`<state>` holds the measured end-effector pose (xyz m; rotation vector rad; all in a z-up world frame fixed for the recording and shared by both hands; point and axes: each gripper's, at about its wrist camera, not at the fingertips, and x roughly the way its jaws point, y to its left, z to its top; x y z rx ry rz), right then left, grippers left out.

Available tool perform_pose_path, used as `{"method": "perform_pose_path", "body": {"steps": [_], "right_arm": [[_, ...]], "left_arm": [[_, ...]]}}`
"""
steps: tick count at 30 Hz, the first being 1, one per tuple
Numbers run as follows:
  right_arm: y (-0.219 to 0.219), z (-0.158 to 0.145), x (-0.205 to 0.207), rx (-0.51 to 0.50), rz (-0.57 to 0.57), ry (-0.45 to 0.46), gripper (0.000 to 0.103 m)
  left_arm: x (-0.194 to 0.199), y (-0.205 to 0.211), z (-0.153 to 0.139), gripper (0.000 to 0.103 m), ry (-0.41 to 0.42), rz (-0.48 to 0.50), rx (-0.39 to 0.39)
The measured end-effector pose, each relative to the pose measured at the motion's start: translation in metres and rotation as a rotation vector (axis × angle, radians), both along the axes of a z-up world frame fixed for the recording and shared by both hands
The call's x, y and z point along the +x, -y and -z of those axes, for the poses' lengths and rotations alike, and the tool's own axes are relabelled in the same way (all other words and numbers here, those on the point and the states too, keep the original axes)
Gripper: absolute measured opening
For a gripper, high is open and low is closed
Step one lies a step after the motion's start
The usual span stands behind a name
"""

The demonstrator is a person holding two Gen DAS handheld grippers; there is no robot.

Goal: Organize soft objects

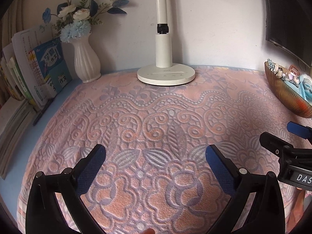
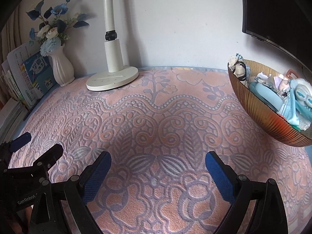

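Observation:
A ribbed copper-coloured bowl point(image 2: 259, 115) stands at the right edge of the table, holding soft things: a blue-dressed doll point(image 2: 298, 95), a pale plush figure point(image 2: 238, 68) and bits of fabric. The same bowl point(image 1: 286, 95) shows at the far right of the left wrist view. My left gripper point(image 1: 156, 154) hovers open over the pink patterned towel point(image 1: 156, 120), nothing between its blue pads. My right gripper point(image 2: 158, 159) is open too, empty, above the towel point(image 2: 156, 117), left of the bowl. Each gripper shows in the other's view: the right gripper point(image 1: 290, 136), the left gripper point(image 2: 37, 144).
A white desk lamp point(image 1: 165, 74) stands at the back centre against the wall. A white vase of blue and cream flowers point(image 1: 85, 62) sits at the back left, beside leaning books point(image 1: 39, 70). A dark monitor point(image 2: 276, 13) hangs at the upper right.

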<state>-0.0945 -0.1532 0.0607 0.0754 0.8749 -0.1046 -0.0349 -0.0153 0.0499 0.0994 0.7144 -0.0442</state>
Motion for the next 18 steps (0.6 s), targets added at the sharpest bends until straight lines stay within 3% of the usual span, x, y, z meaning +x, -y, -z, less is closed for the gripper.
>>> {"method": "perform_pose_path", "body": {"steps": [6,18], "right_arm": [[0.0003,0.004,0.0044,-0.003,-0.002,-0.03,0.097],[-0.0061,0.0055,0.007,-0.044,-0.02,-0.04,0.097]], "left_arm": [[0.007,-0.0065,0.0035,0.102,-0.031,-0.015,-0.037],[0.0048,-0.0051,0.0027,0.102,-0.019,-0.02,-0.023]]}}
